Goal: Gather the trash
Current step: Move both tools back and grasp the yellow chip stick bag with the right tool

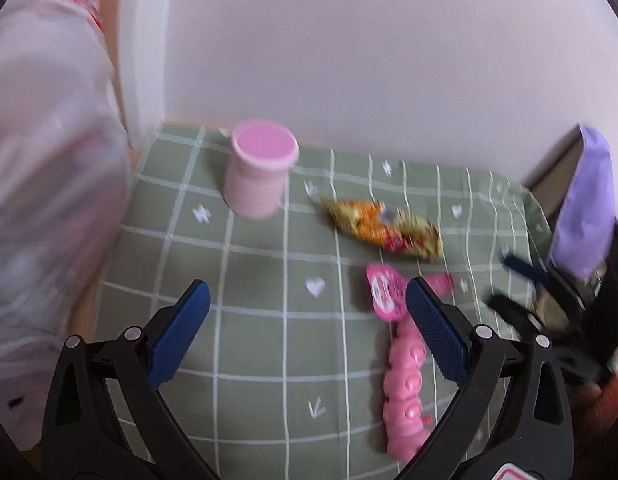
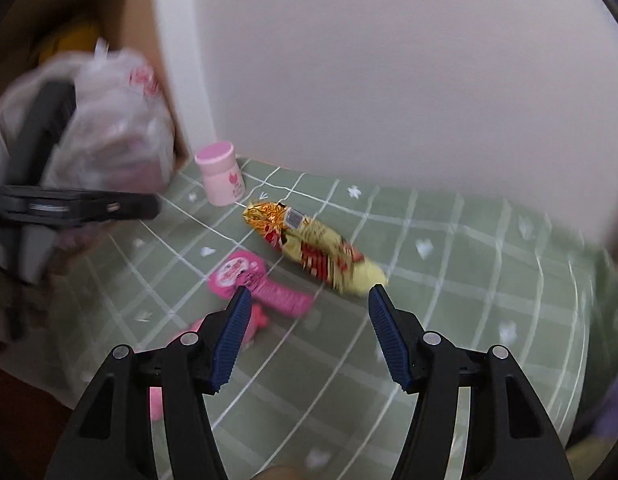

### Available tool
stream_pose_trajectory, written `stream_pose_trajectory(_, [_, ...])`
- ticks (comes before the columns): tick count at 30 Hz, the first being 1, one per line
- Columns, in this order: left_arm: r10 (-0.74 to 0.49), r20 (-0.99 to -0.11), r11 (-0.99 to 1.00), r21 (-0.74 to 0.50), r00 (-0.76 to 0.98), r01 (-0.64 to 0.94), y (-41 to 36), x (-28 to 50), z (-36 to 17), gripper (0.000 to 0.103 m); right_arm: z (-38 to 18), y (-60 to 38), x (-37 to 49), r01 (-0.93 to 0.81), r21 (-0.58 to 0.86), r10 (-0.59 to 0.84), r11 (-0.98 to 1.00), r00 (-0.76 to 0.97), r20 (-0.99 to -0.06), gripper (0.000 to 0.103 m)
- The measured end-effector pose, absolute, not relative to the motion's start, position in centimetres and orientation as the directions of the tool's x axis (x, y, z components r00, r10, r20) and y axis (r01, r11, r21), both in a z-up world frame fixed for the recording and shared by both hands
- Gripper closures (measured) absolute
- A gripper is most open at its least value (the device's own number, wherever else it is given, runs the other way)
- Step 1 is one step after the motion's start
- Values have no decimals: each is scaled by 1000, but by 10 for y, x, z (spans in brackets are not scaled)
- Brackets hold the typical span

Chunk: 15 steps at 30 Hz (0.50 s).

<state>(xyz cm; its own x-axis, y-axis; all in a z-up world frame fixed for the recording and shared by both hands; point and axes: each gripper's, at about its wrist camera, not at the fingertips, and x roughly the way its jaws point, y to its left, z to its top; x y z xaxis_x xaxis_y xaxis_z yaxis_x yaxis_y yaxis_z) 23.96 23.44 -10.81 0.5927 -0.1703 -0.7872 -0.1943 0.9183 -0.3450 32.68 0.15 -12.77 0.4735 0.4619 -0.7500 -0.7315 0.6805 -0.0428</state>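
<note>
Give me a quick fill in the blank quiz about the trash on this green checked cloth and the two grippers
1. The small bottle standing upright near the wall is ____ in colour.
2. The yellow and red snack wrapper lies ____ on the checked cloth.
3. The right gripper has its jaws ____, with nothing between them.
4. The left gripper holds ____ between its fingers.

Missing words: pink; flat; open; nothing

Tight on the left, roomy on the right

My right claw (image 2: pixel 309 316) has bare cloth (image 2: pixel 469 320) ahead and right; the wrapper (image 2: pixel 317 256) sits just past its tips. Bag (image 1: pixel 41 184) walls off my left side, wall (image 1: pixel 369 60) behind the cup (image 1: pixel 261 172).
</note>
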Motion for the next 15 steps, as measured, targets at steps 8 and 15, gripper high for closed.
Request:
stream_pose_trajectory(8, [-248, -767, 907, -399, 592, -137, 235, 235, -116, 9, -171, 43, 388, -792, -66, 427, 606, 394, -814, 46])
stream_pose_trajectory(15, [-383, -732, 880, -474, 564, -18, 225, 248, -119, 9, -181, 23, 394, -767, 115, 460, 631, 251, -852, 83])
